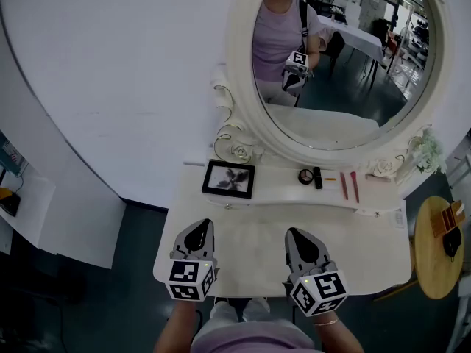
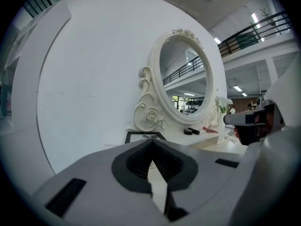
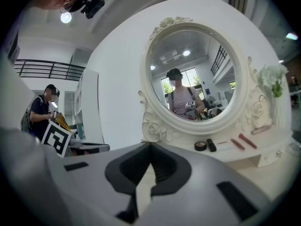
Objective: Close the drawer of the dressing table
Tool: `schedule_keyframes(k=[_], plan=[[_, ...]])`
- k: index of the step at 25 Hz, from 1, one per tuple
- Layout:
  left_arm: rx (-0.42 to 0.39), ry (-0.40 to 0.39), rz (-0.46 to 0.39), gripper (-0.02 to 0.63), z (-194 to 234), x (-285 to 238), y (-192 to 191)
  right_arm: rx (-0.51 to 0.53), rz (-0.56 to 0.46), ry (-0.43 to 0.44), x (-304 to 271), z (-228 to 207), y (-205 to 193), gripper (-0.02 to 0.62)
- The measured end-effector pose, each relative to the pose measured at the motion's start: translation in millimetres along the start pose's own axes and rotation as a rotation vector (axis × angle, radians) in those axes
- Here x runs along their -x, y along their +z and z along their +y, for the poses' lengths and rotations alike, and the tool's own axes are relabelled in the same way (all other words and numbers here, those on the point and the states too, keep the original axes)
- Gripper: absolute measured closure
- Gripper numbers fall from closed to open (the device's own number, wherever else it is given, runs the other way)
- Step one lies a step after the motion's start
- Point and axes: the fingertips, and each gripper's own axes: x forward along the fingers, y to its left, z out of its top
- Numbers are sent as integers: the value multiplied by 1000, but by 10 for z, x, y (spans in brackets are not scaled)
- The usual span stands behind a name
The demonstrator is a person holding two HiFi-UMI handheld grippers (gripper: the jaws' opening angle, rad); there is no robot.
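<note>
The white dressing table [image 1: 250, 252] stands against the wall with an oval mirror [image 1: 338, 65] above a low raised shelf [image 1: 294, 195]. The shelf's front carries a small knob [image 1: 228, 206] and looks flush; I see no drawer standing out in any view. My left gripper [image 1: 204, 224] hovers over the table top near its front edge, jaws shut with nothing between them, as the left gripper view [image 2: 153, 141] also shows. To its right, my right gripper [image 1: 291, 232] hangs at about the same height, shut and empty [image 3: 150, 144].
On the shelf lie a black photo frame [image 1: 229, 179], a round compact [image 1: 305, 176], a black lipstick [image 1: 318, 177] and two red pencils [image 1: 349, 186]. A round wooden side table [image 1: 434, 248] stands at the right. A person stands far left in the right gripper view.
</note>
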Motion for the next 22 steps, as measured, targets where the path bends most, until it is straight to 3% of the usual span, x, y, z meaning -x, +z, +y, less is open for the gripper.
schedule_keyframes(k=[22], plan=[[17, 2, -25, 606, 3, 128, 28, 32, -2, -16, 92, 3, 37, 595]])
